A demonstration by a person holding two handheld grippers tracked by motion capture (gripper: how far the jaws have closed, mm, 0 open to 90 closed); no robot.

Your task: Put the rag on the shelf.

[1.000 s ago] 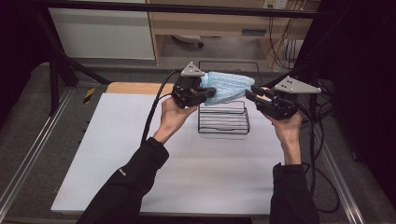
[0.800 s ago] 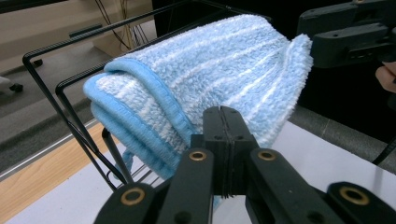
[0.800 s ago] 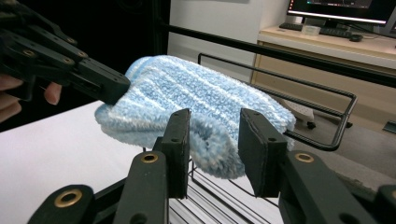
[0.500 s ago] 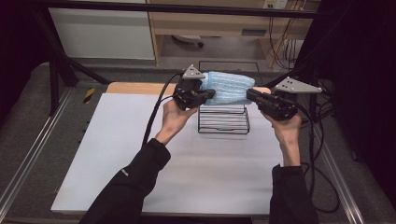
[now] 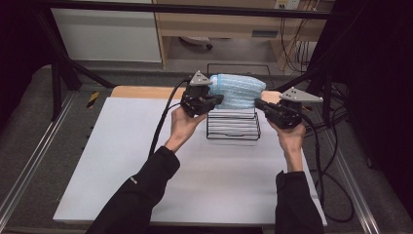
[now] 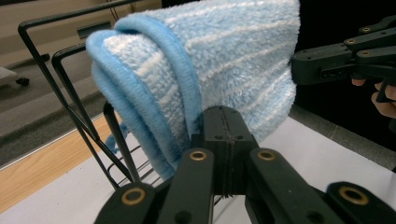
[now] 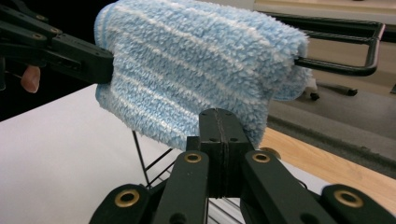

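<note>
Desk [image 5: 122, 161]: a white sheet is covering most of its top, with a strip of bare wood showing along the far edge.
Wire rack [image 5: 233, 127]: the black rack is standing on the white sheet toward the far side, between the two hands; its upper bars are rising behind the towel.
Towel [image 5: 237, 90]: the folded light-blue towel with pale stripes is hanging above the rack — draped over a black bar in the right gripper view [image 7: 196, 60], its piped edges facing the camera in the left gripper view [image 6: 205, 60].
Left hand-held gripper [image 5: 217, 100]: its jaws are pressed together on the towel's left end, pinching the lower folds.
Right hand-held gripper [image 5: 258, 103]: it is sitting at the towel's right end with its jaws closed flat against each other just below the fabric — whether any cloth is caught between them cannot be told.
</note>
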